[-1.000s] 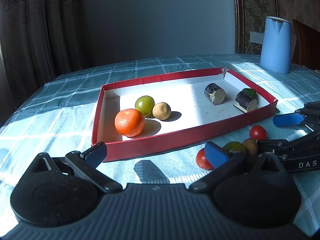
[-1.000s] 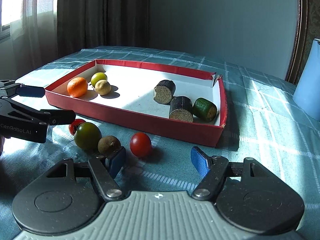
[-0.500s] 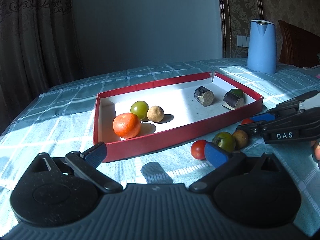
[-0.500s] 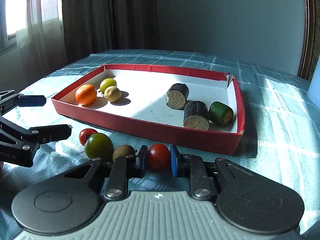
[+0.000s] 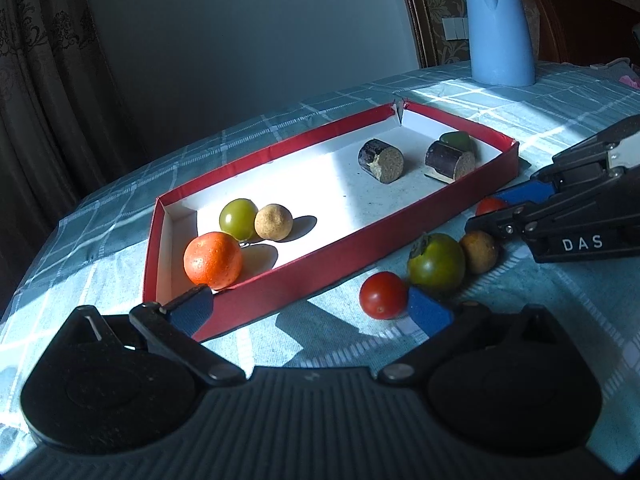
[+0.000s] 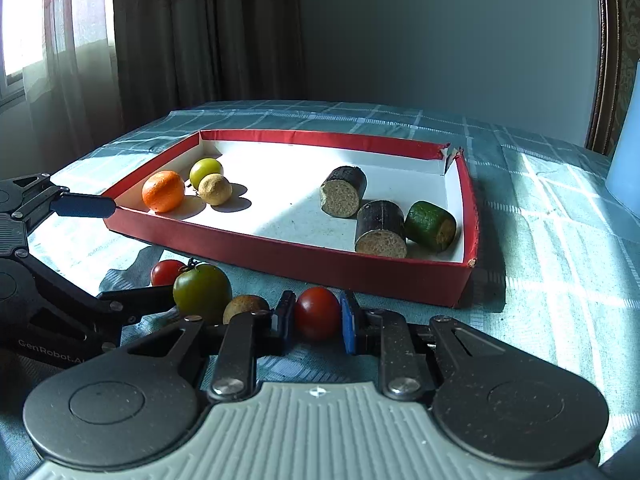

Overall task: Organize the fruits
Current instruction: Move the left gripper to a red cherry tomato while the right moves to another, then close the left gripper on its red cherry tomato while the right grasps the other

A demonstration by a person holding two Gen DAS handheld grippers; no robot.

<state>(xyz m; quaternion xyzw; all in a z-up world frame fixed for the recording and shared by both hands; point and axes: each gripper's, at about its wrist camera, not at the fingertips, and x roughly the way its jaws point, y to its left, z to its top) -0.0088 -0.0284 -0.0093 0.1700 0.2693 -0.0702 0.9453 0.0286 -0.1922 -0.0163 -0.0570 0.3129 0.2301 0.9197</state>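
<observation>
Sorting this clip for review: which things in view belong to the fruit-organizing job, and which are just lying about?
Part of the job:
- red tray holding the orange and other pieces
- red tomato gripped in the right tongs
- green tomato, brown fruit and second red tomato on the cloth
- left tongs, open

Just lying about:
- blue kettle
- curtains

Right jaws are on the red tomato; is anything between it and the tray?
Only the tray's near red wall stands between the tomato and the white floor, so it must be lifted over. The floor just beyond that wall is bare.
</observation>
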